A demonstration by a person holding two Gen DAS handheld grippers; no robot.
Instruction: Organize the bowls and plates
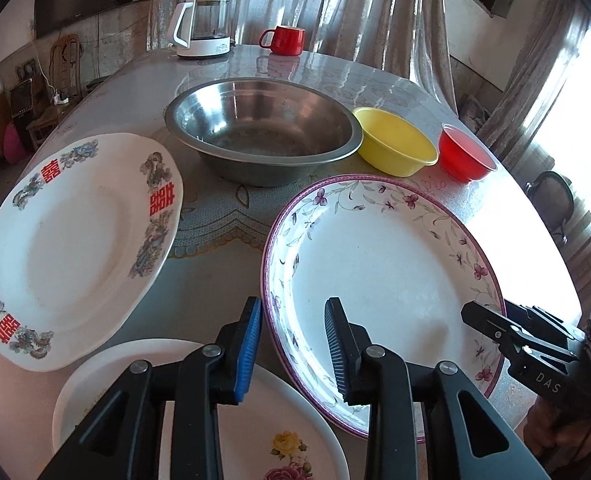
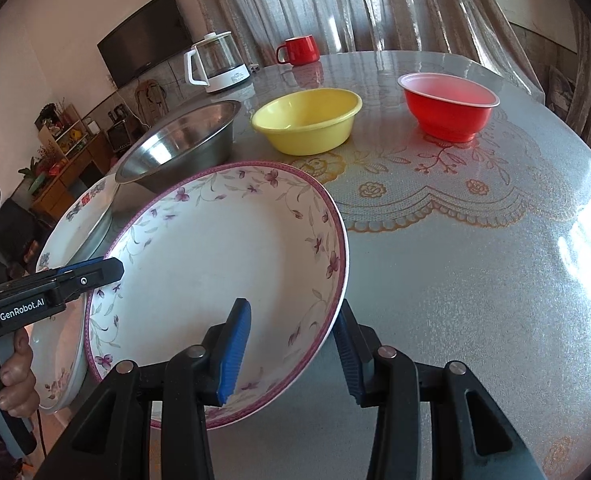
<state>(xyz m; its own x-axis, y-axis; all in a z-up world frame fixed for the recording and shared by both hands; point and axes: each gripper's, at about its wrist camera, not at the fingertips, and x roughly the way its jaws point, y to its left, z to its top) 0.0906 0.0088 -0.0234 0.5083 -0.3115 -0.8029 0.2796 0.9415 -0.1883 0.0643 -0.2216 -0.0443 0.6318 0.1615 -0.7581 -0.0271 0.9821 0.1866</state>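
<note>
Gripping the near rim of the purple-flowered plate (image 2: 223, 264), the right gripper (image 2: 291, 352) has one blue pad inside the dish and the other under its outer edge, so the plate sits tilted, its near-right side raised off the table (image 2: 475, 280). From the left wrist view, the left gripper (image 1: 293, 346) straddles the same plate's near-left rim with jaws parted: one blue pad stands outside the rim and the other over the plate's white inside, and neither pad presses on it. A hand (image 2: 15, 376) holds that gripper's handle at the left edge of the right wrist view.

Under the left gripper, at the table's near edge, lies a white plate with a rose print (image 1: 255, 420), and the purple-flowered plate overlaps its right side. Toward the left edge of the table lies a white plate with red characters (image 1: 75, 248) and blue-grey ornaments on its rim.

Past the plates, around the table's middle, stands a steel bowl (image 1: 261, 128). Just beside it on the right is a yellow bowl (image 1: 395, 142), and further right, apart from it, a red bowl (image 1: 465, 154). All three stand upright and look empty.

At the far edge of the table stand a glass kettle with a white handle (image 1: 203, 24) and a red mug (image 1: 283, 40). Curtains (image 1: 335, 4) hang behind them.
</note>
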